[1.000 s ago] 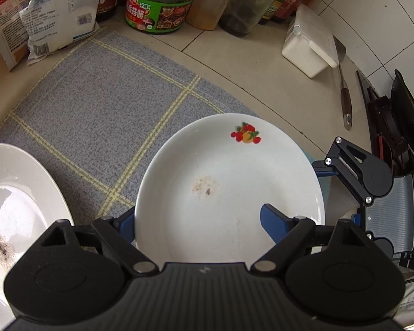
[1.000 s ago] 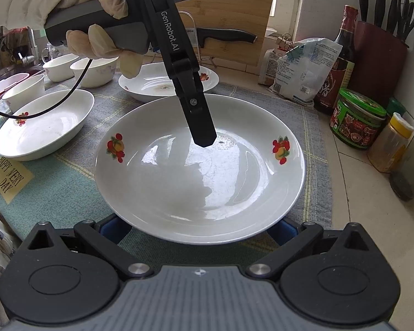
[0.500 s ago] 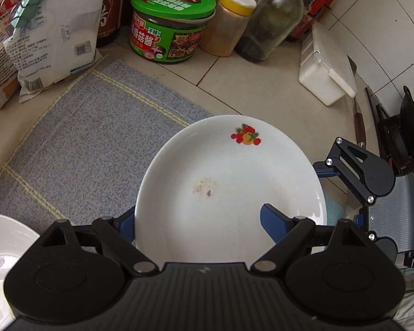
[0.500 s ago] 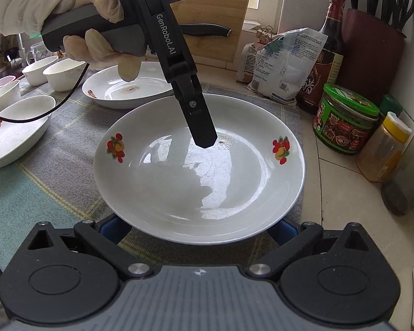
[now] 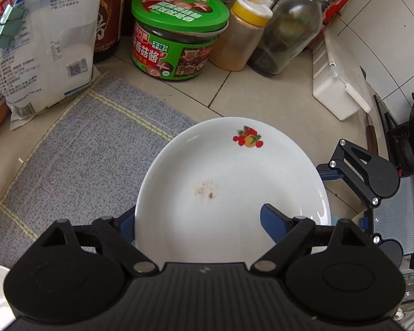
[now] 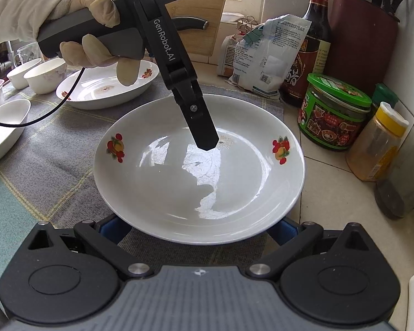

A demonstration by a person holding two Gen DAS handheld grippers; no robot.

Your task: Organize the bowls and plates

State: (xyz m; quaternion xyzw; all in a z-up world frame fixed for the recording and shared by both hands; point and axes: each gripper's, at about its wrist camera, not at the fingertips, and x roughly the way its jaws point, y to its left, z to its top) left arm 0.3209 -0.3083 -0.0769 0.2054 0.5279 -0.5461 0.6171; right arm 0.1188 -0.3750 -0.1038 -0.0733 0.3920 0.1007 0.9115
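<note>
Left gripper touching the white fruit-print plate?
Touching. Left wrist view: left gripper has one blue finger inside the white fruit-print plate, the other under its rim, pinching it.
</note>
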